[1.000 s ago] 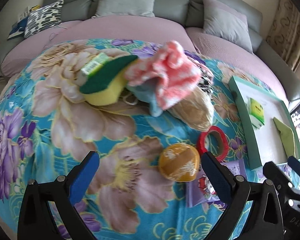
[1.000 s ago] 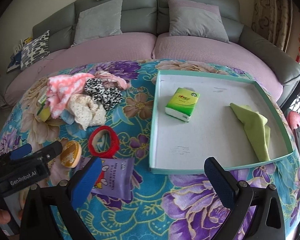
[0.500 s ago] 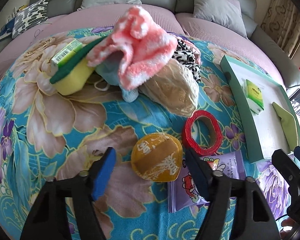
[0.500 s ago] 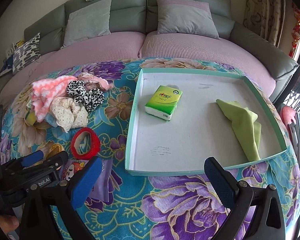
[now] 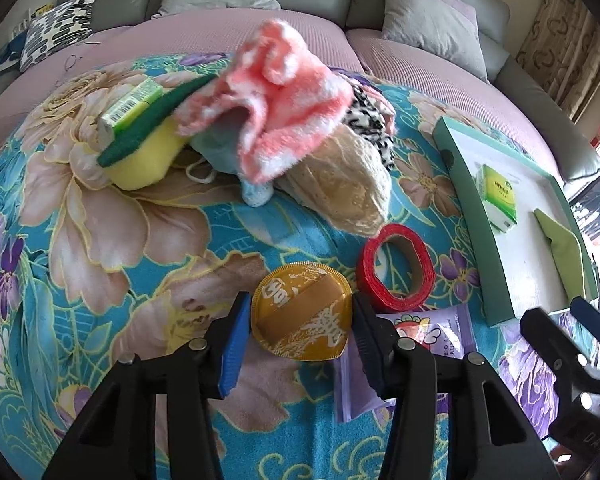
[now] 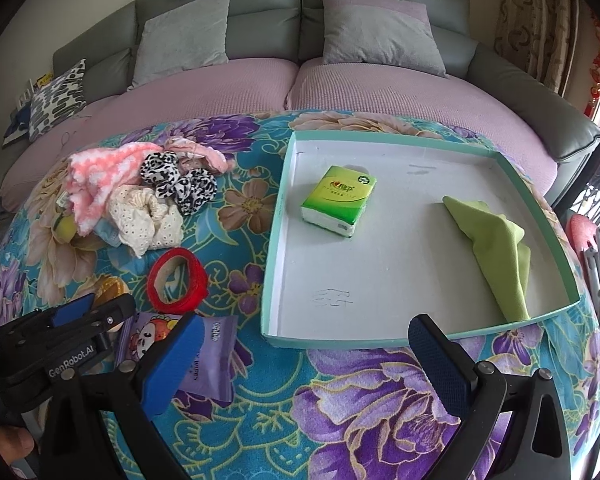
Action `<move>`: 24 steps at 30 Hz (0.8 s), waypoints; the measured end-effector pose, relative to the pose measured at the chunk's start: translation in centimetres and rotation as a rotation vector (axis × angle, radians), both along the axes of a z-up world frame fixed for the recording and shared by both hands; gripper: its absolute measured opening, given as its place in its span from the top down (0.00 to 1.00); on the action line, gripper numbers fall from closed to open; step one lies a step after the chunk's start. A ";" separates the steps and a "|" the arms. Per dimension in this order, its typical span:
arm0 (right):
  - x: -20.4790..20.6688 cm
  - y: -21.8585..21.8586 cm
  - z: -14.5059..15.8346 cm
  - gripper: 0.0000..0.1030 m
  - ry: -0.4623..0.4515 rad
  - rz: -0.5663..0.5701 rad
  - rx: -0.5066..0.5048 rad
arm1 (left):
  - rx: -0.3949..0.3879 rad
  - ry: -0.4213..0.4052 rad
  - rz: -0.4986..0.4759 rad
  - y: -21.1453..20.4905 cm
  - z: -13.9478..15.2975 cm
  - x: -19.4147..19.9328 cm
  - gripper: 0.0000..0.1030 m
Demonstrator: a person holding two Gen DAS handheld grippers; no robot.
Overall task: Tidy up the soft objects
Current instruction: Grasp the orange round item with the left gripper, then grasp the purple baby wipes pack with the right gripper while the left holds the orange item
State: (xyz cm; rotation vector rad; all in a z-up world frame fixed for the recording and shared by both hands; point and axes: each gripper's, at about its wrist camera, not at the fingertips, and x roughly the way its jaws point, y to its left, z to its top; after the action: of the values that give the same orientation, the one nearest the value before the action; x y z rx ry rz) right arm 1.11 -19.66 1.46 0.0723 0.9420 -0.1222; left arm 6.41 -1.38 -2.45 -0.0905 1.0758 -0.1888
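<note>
Left tongs (image 5: 298,322) closing around orange puff (image 5: 302,316) beside red tape ring (image 5: 396,270), pads not yet pinching; right tongs (image 6: 304,360) spread, waiting near tray (image 6: 284,216).

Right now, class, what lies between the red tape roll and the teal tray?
Only bare flowered cloth: the right wrist view shows an open strip between the red tape roll and the teal tray, nothing lying on it.

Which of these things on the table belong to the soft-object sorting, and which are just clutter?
Job: orange puff between the closing left gripper; pink fuzzy cloth; cream scrunchie; leopard scrunchie; sponge; green-rimmed tray.

Lying about: red tape roll; sofa cushions.
</note>
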 end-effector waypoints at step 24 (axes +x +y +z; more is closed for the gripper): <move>1.1 8.6 -4.0 0.00 0.176 0.225 0.064 | -0.020 -0.076 0.287 9.7 2.5 -0.9 0.50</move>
State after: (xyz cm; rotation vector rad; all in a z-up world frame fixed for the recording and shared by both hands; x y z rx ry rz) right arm 2.23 -11.09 -2.54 0.0144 1.1235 0.1114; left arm 5.52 8.30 0.09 -0.2520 0.9732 0.0551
